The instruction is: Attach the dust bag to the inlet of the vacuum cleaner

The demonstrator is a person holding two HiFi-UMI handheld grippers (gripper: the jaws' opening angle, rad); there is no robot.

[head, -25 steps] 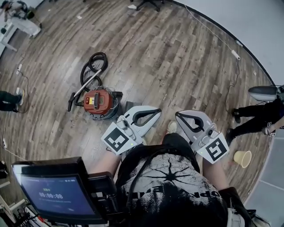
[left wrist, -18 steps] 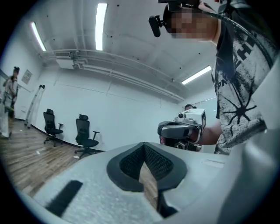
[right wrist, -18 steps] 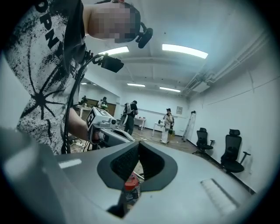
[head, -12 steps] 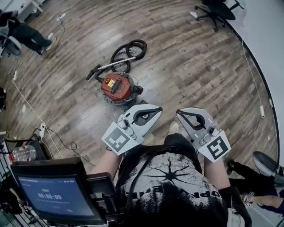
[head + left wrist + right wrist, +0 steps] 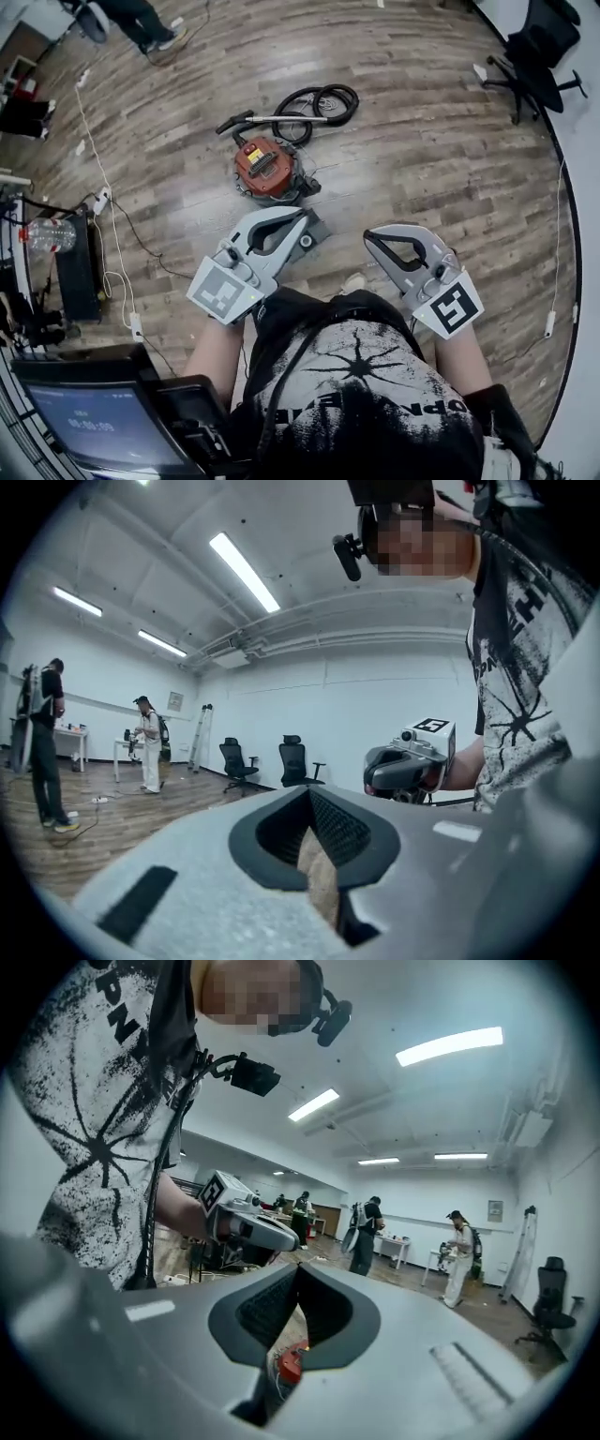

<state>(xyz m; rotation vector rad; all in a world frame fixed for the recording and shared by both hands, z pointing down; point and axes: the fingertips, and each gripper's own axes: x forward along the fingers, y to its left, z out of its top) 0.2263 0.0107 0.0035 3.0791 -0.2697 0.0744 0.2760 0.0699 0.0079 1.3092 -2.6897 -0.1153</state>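
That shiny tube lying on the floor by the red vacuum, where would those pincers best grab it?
Probably its bare middle, from straight above, jaws across it. The tube lies flat on the floor, thin and straight, so only the top and sides are free; one end meets the coiled hose, which would crowd the jaws.

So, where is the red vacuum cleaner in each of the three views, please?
Head view: the vacuum cleaner stands upper centre, slightly left.
Left gripper view: not in it.
Right gripper view: probably the small red patch low centre, seen through the opening between the jaws.
Shared landmark: the person's printed shirt.
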